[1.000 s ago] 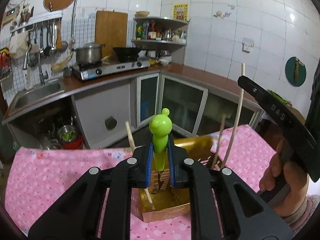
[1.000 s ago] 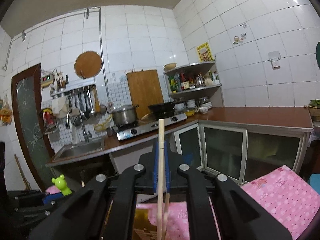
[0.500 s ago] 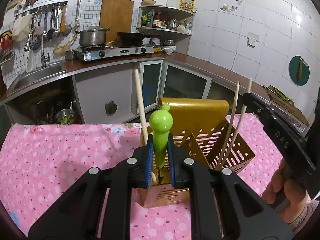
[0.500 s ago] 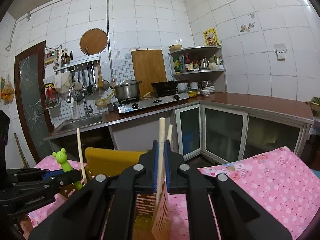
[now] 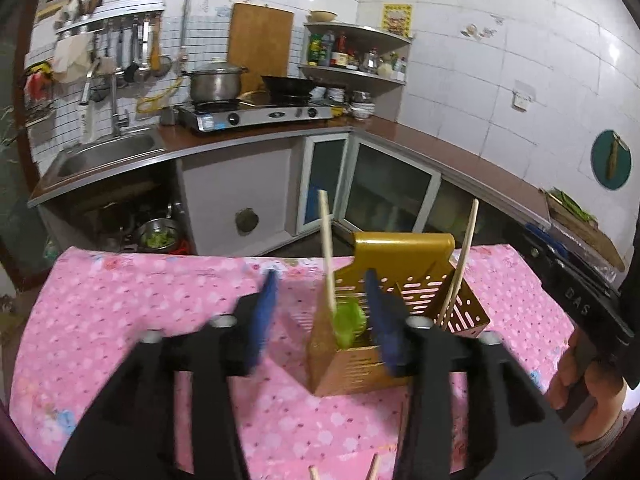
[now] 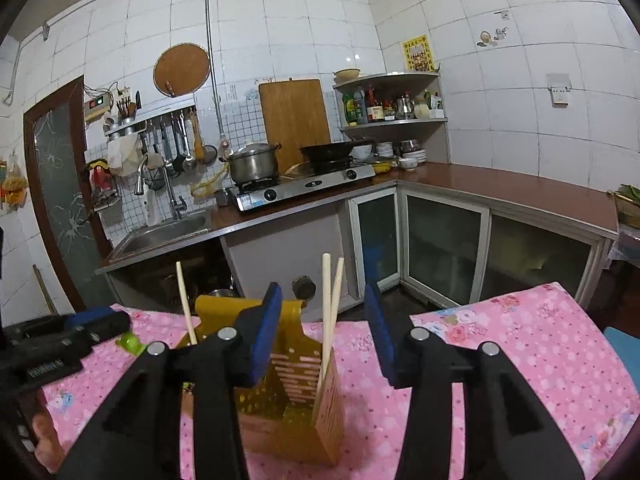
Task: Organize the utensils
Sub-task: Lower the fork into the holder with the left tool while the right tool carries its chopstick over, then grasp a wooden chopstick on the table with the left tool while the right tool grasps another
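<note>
A gold slotted utensil holder (image 5: pixel 404 320) stands on the pink tablecloth; it also shows in the right wrist view (image 6: pixel 288 384). My left gripper (image 5: pixel 320 320) is open just above its near compartment, where the green-handled utensil (image 5: pixel 349 320) sits beside a wooden chopstick (image 5: pixel 326 248). My right gripper (image 6: pixel 324 336) is open above the holder's right compartment, where a pair of chopsticks (image 6: pixel 330 312) stands leaning. Another chopstick (image 6: pixel 185 300) stands in the left compartment. The green handle (image 6: pixel 130 342) peeks out at the left.
The pink tablecloth (image 5: pixel 140 312) covers the table. Two chopstick tips (image 5: pixel 344 472) lie at its near edge. A kitchen counter with sink (image 6: pixel 168 232) and stove (image 6: pixel 304 184) runs behind. A blue object (image 6: pixel 624 348) sits at the table's right edge.
Both grippers have opened. The green-handled utensil has dropped from my left gripper into the holder. The chopstick has left my right gripper and stands in the holder.
</note>
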A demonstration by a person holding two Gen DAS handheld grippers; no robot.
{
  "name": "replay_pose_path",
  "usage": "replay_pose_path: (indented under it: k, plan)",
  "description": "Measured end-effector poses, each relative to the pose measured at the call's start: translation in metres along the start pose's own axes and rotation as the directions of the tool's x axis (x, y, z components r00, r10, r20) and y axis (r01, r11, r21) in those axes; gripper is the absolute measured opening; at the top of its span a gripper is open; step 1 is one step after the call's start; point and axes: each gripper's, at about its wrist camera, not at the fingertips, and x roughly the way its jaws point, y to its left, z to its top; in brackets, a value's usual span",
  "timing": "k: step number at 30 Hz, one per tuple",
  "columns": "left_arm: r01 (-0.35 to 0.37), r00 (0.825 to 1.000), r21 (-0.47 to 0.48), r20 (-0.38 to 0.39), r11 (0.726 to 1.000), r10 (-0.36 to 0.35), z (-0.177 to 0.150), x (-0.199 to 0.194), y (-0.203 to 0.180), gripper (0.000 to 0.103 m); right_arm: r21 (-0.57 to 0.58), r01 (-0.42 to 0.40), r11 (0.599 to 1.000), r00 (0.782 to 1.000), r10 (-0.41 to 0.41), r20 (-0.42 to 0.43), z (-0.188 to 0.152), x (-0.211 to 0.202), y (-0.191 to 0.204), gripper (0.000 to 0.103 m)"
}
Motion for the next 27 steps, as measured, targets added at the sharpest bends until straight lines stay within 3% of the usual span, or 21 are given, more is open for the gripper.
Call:
replay_pose_path:
  k: [1,3,8,17,27]
  plan:
    - [-0.007,1.000,-0.007,0.003,1.000,0.007,-0.001,-0.007,0.004,0.069,-0.009,0.015,1.000,1.000,-0.016,-0.020,-0.001,-0.004,0.001,0.044]
    - [-0.017,1.000,-0.008,0.006,1.000,0.017,-0.004,-0.020,0.010,0.079,-0.010,0.025,1.000,0.999,-0.026,-0.048,-0.004,-0.011,0.000,0.044]
    - [-0.046,0.998,-0.018,-0.030,0.999,0.046,-0.027,-0.035,0.025,0.090,-0.006,0.040,0.999,0.988,-0.040,-0.150,-0.028,-0.028,-0.001,0.044]
    - [-0.067,0.985,-0.042,-0.165,0.997,0.059,-0.091,-0.026,0.040,0.091,-0.023,0.062,0.998,0.948,-0.066,-0.311,-0.097,-0.033,0.009,0.044]
    - [-0.100,0.956,-0.044,-0.280,0.994,0.084,-0.139,-0.001,0.038,0.091,-0.016,0.109,0.994,0.880,-0.104,-0.463,-0.161,-0.006,0.006,0.041]
